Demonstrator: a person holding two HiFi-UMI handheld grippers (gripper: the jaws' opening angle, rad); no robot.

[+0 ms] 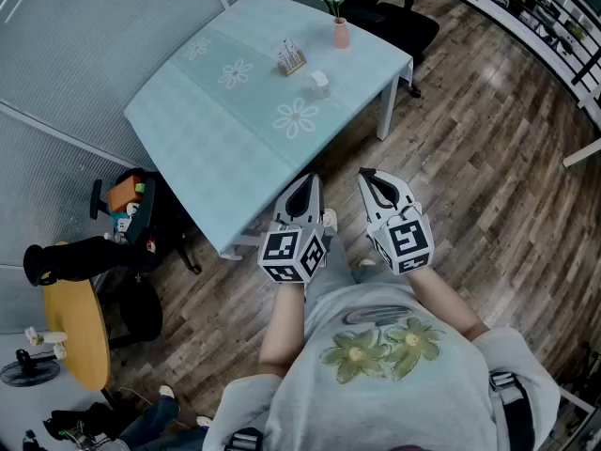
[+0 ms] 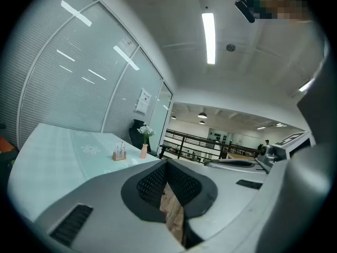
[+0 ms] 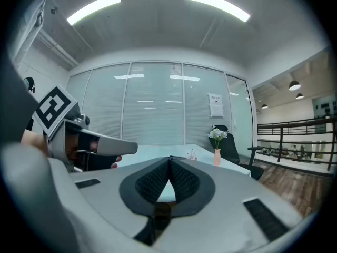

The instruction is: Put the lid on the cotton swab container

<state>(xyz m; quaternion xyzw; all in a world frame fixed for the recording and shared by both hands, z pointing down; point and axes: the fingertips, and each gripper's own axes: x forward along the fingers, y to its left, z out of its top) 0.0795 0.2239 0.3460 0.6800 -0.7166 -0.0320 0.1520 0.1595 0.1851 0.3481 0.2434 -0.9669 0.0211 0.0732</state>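
A small container with upright sticks (image 1: 290, 59) stands on the far part of the pale blue table (image 1: 225, 130). Next to it lies a small white object (image 1: 319, 83), too small to identify. Both grippers are held in front of the person's chest, over the wooden floor and short of the table's near corner. My left gripper (image 1: 307, 180) is shut and empty, and so is my right gripper (image 1: 367, 173). In the left gripper view the container (image 2: 119, 153) shows far off beyond the touching fingertips (image 2: 158, 175). The right gripper view shows the container (image 3: 190, 154) small beyond the closed tips.
A pink vase of white flowers (image 1: 340, 28) stands at the table's far edge. A black office chair (image 1: 399, 17) is behind the table. A bag and clutter (image 1: 131, 205) and a round yellow table (image 1: 75, 332) lie to the left. A railing (image 1: 535, 7) runs at the top right.
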